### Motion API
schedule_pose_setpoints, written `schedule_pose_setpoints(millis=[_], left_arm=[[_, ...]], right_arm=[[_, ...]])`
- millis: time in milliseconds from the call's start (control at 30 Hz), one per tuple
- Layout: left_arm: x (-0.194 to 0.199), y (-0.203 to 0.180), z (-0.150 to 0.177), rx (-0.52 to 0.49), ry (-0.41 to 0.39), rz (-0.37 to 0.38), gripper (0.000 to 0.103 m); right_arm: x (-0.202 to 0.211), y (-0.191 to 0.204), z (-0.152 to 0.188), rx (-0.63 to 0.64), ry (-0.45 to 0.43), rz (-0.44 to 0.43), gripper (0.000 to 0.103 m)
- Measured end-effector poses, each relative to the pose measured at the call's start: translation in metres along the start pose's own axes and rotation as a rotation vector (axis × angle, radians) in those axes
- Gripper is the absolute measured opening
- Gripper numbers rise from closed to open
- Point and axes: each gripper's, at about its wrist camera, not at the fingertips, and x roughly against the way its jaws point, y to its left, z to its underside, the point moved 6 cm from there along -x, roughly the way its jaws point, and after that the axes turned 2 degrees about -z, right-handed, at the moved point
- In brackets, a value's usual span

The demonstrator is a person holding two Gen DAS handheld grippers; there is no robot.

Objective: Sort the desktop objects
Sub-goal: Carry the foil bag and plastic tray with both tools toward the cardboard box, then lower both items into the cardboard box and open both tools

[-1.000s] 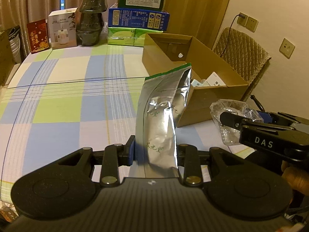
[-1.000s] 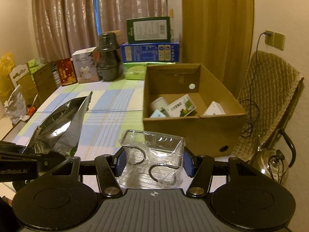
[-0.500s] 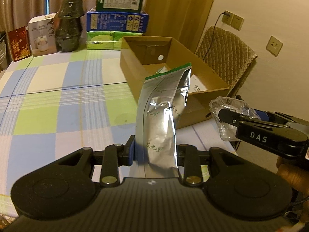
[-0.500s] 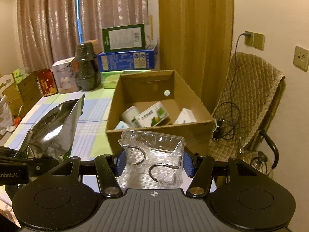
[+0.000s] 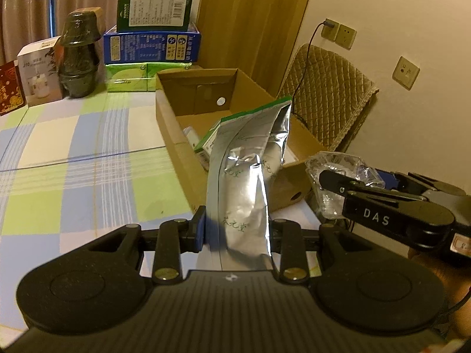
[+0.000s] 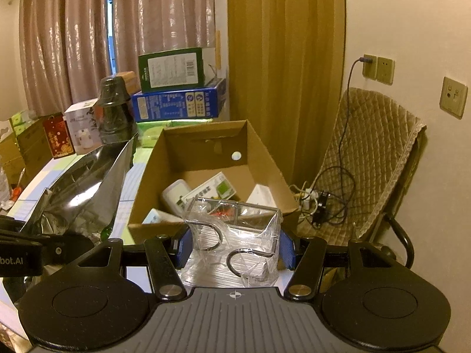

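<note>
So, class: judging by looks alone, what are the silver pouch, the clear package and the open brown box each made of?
Silver pouch: likely metallised foil; mirror-bright, with sharp creases.
Clear package: probably thin transparent plastic; glossy and wrinkled, with curved dark hooks, maybe metal, showing through it.
Open brown box: cardboard; matte brown, with raw cut edges and a punched hole.
</note>
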Motion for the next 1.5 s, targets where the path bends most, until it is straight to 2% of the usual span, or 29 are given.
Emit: schedule_pose_setpoints(millis=[300,800,1100,1500], left_arm=[[-0.020,-0.007,-0.022,0.020,0.000,0.013,0.027],[-0.064,0.005,-0.079,0.085,-0.019,0.011,0.027],[-0.087,0.008,-0.100,0.106,-0.022,0.027,0.027],[-0.119,0.023,-0.131,0.122,-0.021,0.034,0.027]], right_arm=[[-0.018,-0.013,-0.016,0.003,-0.007,0.000,0.055],[-0.072,-0.018,-0.054,0.069,-0.006,-0.022,0.055],[-0.094,-0.014,-0.079,0.092,-0.023,-0.030,0.055],[-0.124,-0.023,-0.096,0.087,-0.016,-0.015,0.055]])
